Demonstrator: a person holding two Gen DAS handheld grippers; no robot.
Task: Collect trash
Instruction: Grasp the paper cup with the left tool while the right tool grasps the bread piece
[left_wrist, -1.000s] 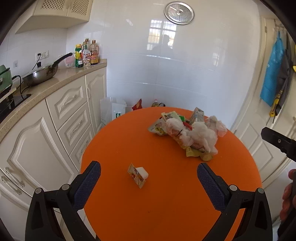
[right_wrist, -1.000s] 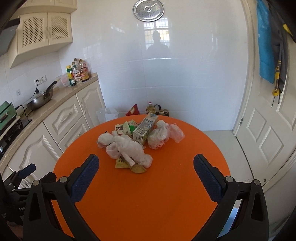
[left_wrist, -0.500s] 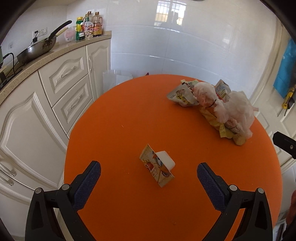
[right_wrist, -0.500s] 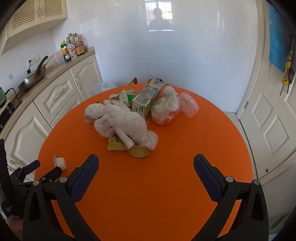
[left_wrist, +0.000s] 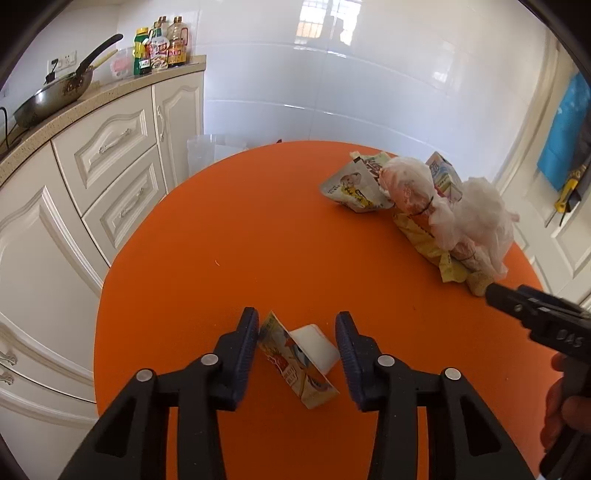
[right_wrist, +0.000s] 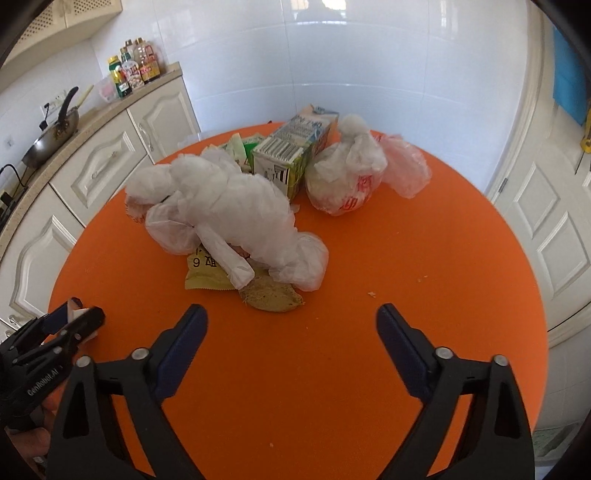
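A small white cup with a peeled printed foil lid (left_wrist: 295, 354) lies on the round orange table (left_wrist: 240, 240). My left gripper (left_wrist: 297, 336) straddles it and its jaws are closing; the left pad is at the lid's edge and a thin gap shows at the right pad. The trash pile (right_wrist: 229, 206) sits mid-table: crumpled white plastic, a yellow wrapper (right_wrist: 207, 269), a brown peel (right_wrist: 271, 295), a drink carton (right_wrist: 291, 155) and a tied plastic bag (right_wrist: 347, 181). My right gripper (right_wrist: 291, 325) hovers just short of the peel, jaws wide and closing, nothing between them.
White cabinets (left_wrist: 110, 177) curve along the left under a counter with a wok (left_wrist: 55, 92) and bottles (left_wrist: 159, 44). A white door (right_wrist: 546, 221) stands at the right. A clear plastic bag (left_wrist: 210, 151) sits behind the table's far edge.
Both grippers have come down and forward over the table. The left jaws have narrowed around the small cup. The right jaws have narrowed slightly near the pile.
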